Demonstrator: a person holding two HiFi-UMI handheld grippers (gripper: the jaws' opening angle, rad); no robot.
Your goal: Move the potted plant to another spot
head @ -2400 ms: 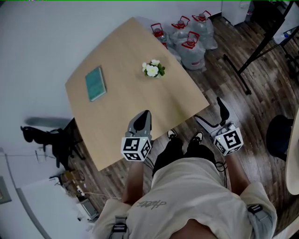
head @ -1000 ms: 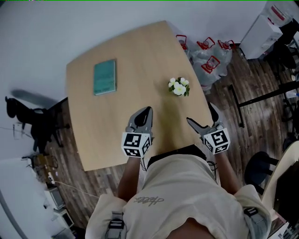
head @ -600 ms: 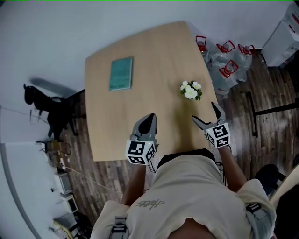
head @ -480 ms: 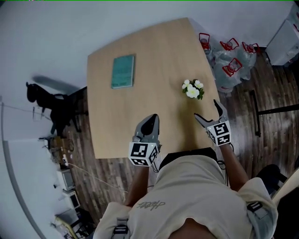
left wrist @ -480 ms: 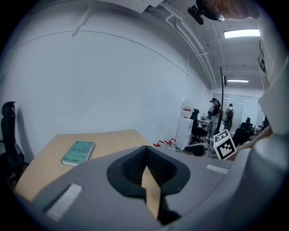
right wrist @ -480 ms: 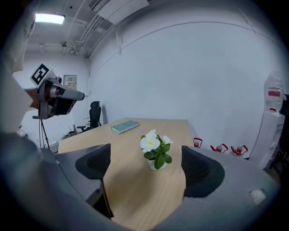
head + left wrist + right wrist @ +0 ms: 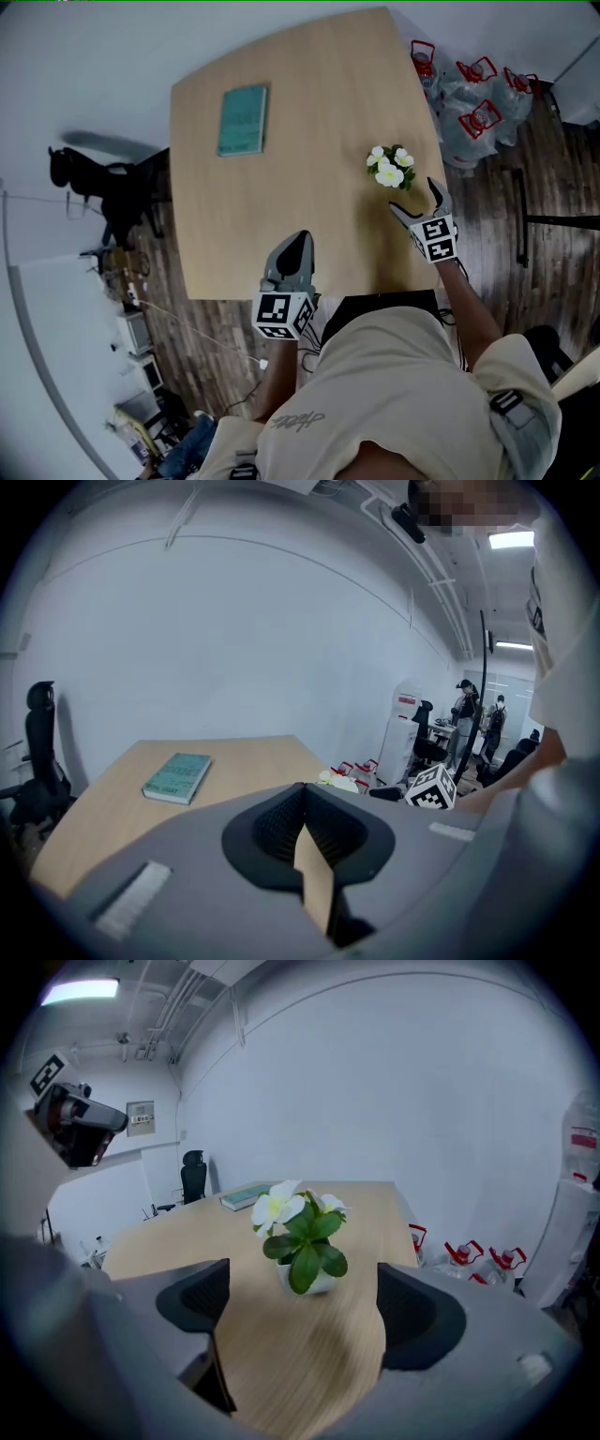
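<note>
My right claw (image 7: 413, 197) is wide open and holds nothing. The potted plant (image 7: 390, 169) stands upright on the tabletop (image 7: 309, 187) just in front of its jaws, near the right edge, and they do not touch it. My left claw (image 7: 292, 248) is fully closed and empty over the near edge of the tabletop, well apart from the potted plant and from the green book (image 7: 242, 119).
</note>
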